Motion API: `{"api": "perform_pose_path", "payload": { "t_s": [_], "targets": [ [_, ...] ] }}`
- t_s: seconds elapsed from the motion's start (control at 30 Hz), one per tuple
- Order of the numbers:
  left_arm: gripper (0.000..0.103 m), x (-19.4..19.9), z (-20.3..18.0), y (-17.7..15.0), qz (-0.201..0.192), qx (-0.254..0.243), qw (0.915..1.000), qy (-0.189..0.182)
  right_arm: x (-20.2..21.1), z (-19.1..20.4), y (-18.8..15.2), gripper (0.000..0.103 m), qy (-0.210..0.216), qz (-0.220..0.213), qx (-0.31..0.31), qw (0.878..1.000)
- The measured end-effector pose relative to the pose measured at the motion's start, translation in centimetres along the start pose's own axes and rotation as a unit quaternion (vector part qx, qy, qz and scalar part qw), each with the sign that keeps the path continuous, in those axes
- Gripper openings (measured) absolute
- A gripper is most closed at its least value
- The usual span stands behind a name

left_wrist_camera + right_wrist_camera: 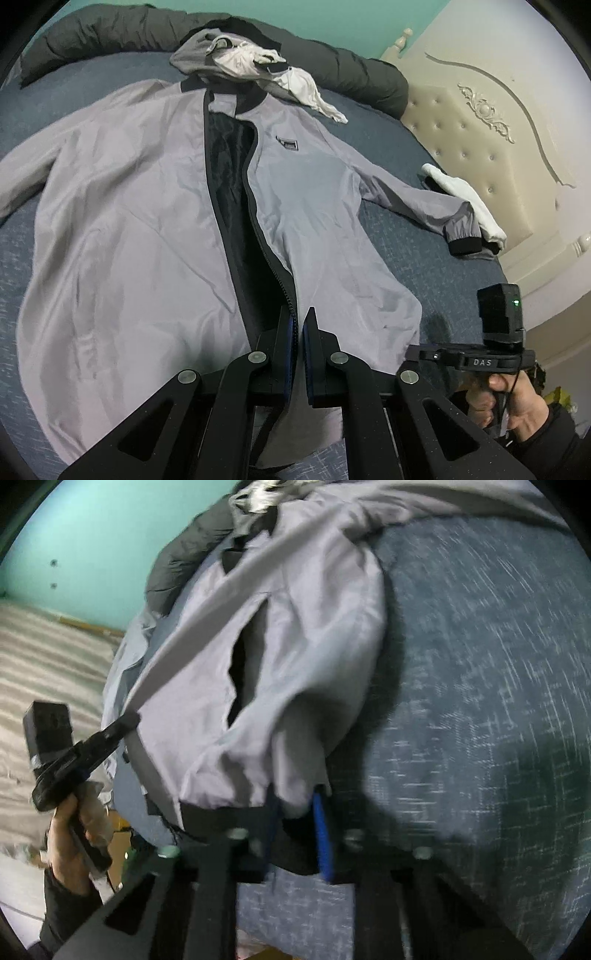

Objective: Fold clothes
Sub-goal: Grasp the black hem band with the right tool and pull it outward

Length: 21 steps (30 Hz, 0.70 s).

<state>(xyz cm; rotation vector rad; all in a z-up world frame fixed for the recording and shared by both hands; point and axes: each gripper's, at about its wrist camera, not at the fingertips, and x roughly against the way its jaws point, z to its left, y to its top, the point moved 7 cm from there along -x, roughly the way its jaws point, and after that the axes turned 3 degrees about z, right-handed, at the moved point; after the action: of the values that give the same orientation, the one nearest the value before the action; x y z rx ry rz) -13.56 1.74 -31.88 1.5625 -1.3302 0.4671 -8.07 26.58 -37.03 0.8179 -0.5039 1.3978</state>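
Lying unzipped on the bed [424, 258], the grey jacket [129, 221] has its hem pinched in both tools.

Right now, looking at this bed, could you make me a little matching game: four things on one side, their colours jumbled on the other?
Things:
1. jacket
2. bedsheet
3. headboard
4. wall

Colours:
A. cream
B. teal green
C. light grey with black trim
D. speckled dark blue

Pairs: 1-C, 2-D, 3-A, 4-B
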Motion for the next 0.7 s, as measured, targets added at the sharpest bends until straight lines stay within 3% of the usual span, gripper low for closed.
{"api": "perform_pose_path", "payload": {
  "t_s": [0.27,0.4,0.7],
  "targets": [
    [0.005,0.9,0.9,0.4,0.001,0.005,0.9999,0.012,0.8,0.5,-0.7,0.013,-0.04,0.012,-0.008,0.999],
    [0.005,-2.0,-0.3,-1.9,0.046,-0.026,0.9983,0.024,2.2,-1.3,-1.3,0.013,-0.071,0.009,-0.028,0.997],
    [0.008,-4.4,-1.1,-3.3,0.07,-0.016,0.9973,0.013,3.5,-3.2,-2.2,0.013,-0.073,0.021,-0.05,0.996]
  ]
}}
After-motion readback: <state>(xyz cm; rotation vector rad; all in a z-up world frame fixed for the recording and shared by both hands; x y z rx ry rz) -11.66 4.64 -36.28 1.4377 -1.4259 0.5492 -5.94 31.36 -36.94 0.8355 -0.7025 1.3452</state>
